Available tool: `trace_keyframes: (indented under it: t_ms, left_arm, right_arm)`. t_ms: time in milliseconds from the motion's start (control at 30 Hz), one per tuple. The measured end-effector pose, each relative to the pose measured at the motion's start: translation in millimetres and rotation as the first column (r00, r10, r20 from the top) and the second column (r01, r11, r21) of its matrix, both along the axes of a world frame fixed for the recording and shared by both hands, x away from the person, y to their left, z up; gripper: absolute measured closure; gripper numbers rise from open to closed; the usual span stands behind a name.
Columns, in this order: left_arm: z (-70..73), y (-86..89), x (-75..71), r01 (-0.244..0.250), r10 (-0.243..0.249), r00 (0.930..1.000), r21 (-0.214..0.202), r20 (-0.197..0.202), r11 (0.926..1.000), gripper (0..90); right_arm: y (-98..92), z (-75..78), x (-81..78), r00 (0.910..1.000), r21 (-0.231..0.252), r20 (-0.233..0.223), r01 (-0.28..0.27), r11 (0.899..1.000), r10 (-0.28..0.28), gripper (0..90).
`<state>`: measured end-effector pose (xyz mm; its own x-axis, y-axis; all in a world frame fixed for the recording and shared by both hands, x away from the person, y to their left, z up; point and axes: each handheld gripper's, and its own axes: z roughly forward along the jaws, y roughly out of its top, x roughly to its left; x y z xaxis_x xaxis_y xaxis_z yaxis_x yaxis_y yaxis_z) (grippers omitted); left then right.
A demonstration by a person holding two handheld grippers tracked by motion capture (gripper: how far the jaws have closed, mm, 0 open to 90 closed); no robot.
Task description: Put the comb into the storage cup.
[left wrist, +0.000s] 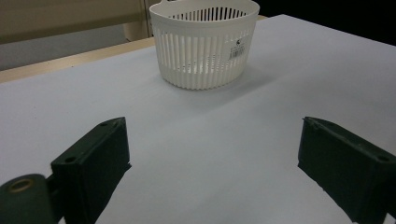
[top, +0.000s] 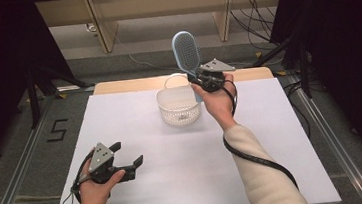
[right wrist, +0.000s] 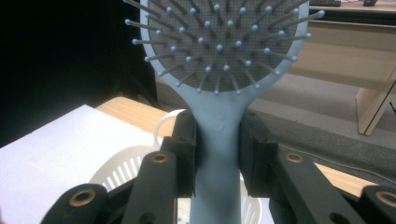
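Pale-blue plastic paddle hairbrush (top: 186, 51), oval head w/ grey cushion and ball-tipped pins, is held upright in the right gripper (top: 201, 78), head topmost, above and just behind the far-right rim of the white slotted plastic basket (top: 179, 106). Right gripper view confirms grip: both black jaws press the brush handle (right wrist: 217, 154) from either side, just below the neck; pin side faces that camera; basket rim (right wrist: 122, 163) sits below the jaws. Handle's lower end runs down past the jaws, approx. over the basket's edge; contact w/ basket cannot be told. Basket stands upright on the white table sheet (top: 176, 173), near the far centre, thin loop handle at its far side, barcode sticker on its wall (left wrist: 237, 48). Contents not clear. Left gripper (top: 126, 155) rests low at the near-left of the sheet, well apart from basket and brush; jaws spread wide, nothing between them, bare sheet showing in the gap per left gripper view. Left hand (top: 94, 190) wraps the gripper body; cable trails from it toward the table's near edge.
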<state>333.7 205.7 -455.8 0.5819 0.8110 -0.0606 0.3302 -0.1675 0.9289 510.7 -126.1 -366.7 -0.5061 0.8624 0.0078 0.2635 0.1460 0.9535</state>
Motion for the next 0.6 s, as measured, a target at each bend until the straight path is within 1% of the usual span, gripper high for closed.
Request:
trace_keyframes:
  t_ms: [600]
  left_arm:
    - [0.4,0.1,-0.2,0.0,0.0,1.0,0.001,0.003,1.0,8.6]
  right_arm:
    - [4.9,-1.4,3.2,1.0,0.003,-0.002,-0.002,1.0,0.002,70.4]
